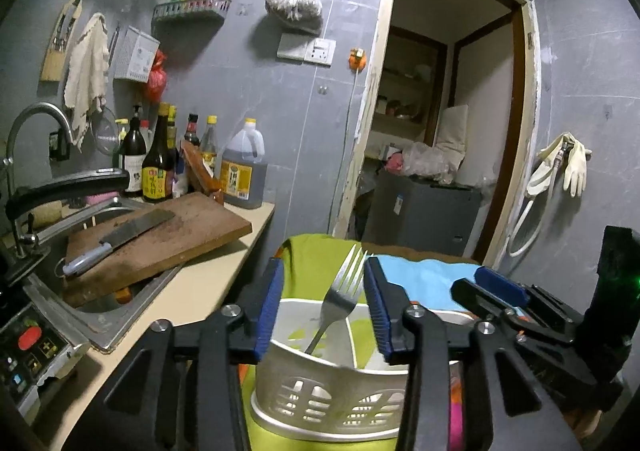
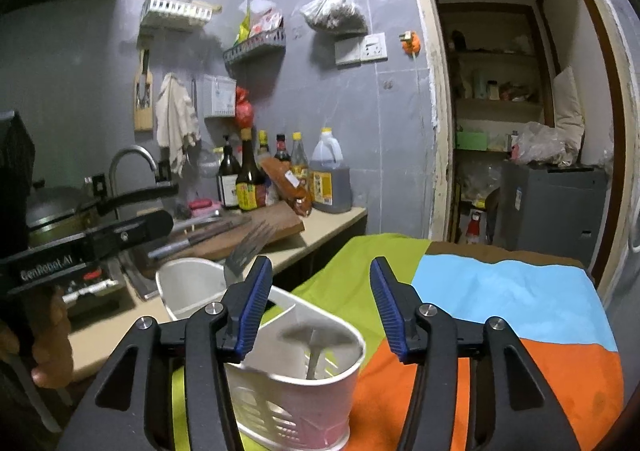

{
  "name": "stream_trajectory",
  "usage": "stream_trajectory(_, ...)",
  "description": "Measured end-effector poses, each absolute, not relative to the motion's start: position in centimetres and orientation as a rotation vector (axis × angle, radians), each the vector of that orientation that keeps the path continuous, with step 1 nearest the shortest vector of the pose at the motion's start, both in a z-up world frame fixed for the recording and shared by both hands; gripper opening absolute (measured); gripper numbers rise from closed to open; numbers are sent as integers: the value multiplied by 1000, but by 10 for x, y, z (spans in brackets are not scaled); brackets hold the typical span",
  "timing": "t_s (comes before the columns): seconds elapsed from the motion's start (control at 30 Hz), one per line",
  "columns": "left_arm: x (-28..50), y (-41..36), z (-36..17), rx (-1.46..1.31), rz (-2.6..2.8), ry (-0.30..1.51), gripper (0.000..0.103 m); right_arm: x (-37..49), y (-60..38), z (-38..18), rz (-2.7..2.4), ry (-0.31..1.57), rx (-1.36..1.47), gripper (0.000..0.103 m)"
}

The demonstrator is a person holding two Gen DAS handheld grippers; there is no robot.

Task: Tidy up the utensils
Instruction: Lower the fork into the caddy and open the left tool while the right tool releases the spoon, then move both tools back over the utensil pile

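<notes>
A steel fork [image 1: 340,301] stands tines-up in the near-left compartment of a white perforated utensil caddy [image 1: 320,391] on a multicoloured cloth. My left gripper [image 1: 324,303] is open, its blue pads on either side of the fork without touching it. In the right wrist view the caddy [image 2: 304,403] sits low and left, with a blurred spoon [image 2: 316,347] standing in its near compartment and the fork [image 2: 246,251] behind the left pad. My right gripper [image 2: 318,307] is open and empty above the caddy's right edge; it also shows in the left wrist view [image 1: 492,291].
The cloth-covered table [image 2: 500,311] spreads right, in green, blue and orange. To the left is a counter with a wooden cutting board [image 1: 160,235] carrying a cleaver [image 1: 120,239], a sink with a tap [image 1: 36,139], and sauce bottles [image 1: 160,159]. A doorway [image 1: 452,111] opens behind.
</notes>
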State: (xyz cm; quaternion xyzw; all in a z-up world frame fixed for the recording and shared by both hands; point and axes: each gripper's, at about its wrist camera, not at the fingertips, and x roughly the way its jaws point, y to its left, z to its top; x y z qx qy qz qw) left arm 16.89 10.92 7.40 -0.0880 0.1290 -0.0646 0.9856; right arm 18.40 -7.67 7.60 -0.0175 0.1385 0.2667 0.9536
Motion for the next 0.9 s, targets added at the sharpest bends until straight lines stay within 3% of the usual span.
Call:
stream_trajectory(0.13,163,103,79,-173,-135,232,46,174,-91,87,509,231,-3,57)
stream_trajectory(0.23,158,92,83,-156,-140,201,55,165,-106,96,469,179,12,71)
stream_trajectory(0.5,145,53,89,-121,-182,146,74,136,-158,112,351,79,18,92)
stream_trajectory(0.57,142,42,89,-116,-200,141,77,129,-168,115,327,66,15,102)
stream_trajectory(0.7,138,20,85,-102,-241,145,84,115,-193,115,285,57,2,103)
stream_trajectory(0.9,137,-12,75,-84,-314,204,85,102,-223,109,230,80,-33,103)
